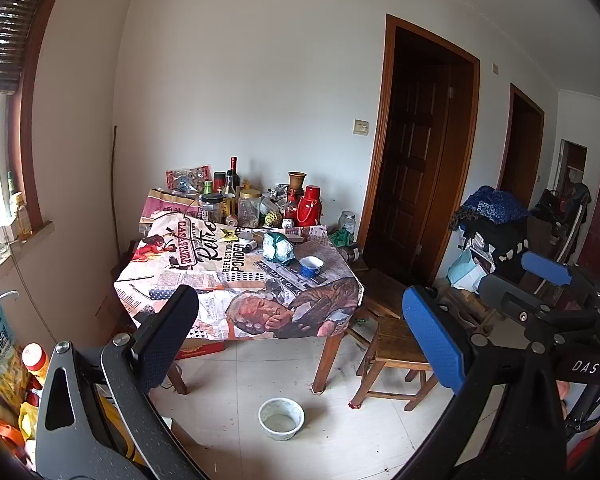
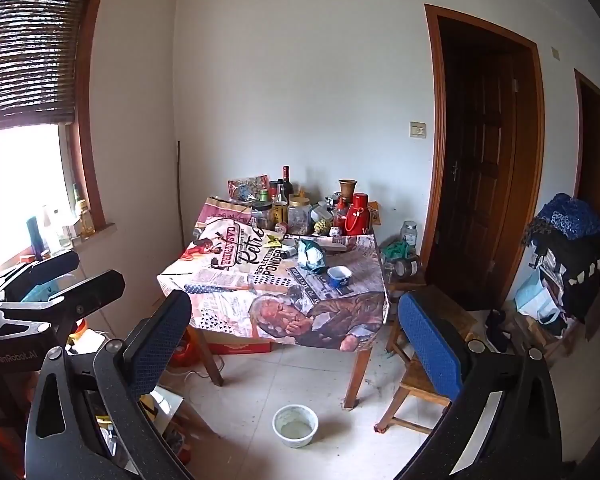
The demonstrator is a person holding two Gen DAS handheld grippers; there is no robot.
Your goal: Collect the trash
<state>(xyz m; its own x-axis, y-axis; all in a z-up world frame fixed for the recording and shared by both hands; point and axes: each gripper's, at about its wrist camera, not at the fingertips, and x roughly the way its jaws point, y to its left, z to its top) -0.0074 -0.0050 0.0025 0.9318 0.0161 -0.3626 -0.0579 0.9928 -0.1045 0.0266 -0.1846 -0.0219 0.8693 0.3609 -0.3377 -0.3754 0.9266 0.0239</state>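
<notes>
A table under a printed cloth (image 1: 204,280) (image 2: 228,280) stands a few steps ahead of both grippers. On it lie a crumpled green-and-white bag (image 1: 278,248) (image 2: 311,256), a yellow wrapper (image 1: 229,235) (image 2: 273,240) and a blue-and-white cup (image 1: 311,266) (image 2: 339,277). My left gripper (image 1: 300,340) (image 2: 66,280) is open with nothing between its fingers. My right gripper (image 2: 296,344) (image 1: 520,280) is open and empty too, side by side with the left. Both are well short of the table.
Bottles, jars and a red thermos (image 1: 311,205) crowd the table's far edge. A white bowl (image 1: 281,418) (image 2: 295,426) sits on the tiled floor by a table leg. A wooden stool (image 1: 396,344) stands to the right, bags and a bottle at the left, piled clothes (image 2: 568,240) beside the doors.
</notes>
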